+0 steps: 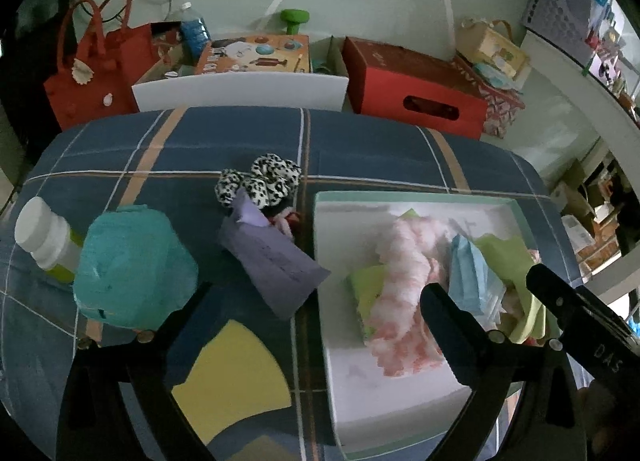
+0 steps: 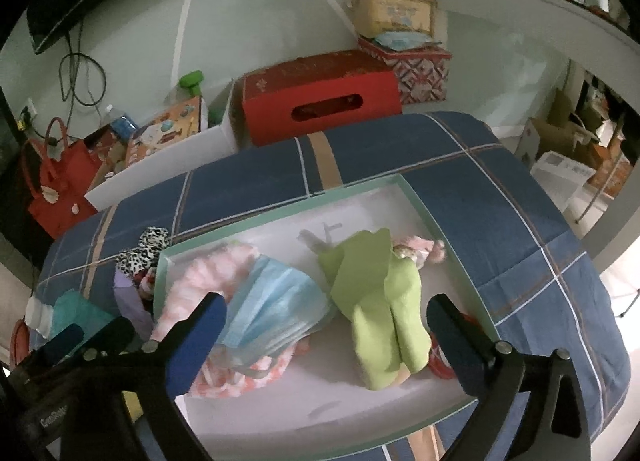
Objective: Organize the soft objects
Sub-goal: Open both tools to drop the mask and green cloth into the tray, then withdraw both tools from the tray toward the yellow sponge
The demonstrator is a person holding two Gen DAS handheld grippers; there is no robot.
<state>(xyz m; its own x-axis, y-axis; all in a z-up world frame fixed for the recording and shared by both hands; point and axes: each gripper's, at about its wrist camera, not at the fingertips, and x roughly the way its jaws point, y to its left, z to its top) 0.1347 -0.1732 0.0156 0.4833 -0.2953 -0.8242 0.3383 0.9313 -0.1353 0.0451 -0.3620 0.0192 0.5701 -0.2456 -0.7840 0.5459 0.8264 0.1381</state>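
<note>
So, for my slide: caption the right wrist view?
Open right gripper above white tray holding blue mask and green cloth.

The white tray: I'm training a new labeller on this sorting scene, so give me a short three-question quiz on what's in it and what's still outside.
1. True or false: the blue face mask lies inside the white tray.
2. Which is still outside the tray, on the checked cloth? A) green cloth B) leopard-print scrunchie C) pink fluffy item
3. Fill in: the right gripper hangs over the tray with its jaws ____.

Key: 1 true; 2 B; 3 open
</note>
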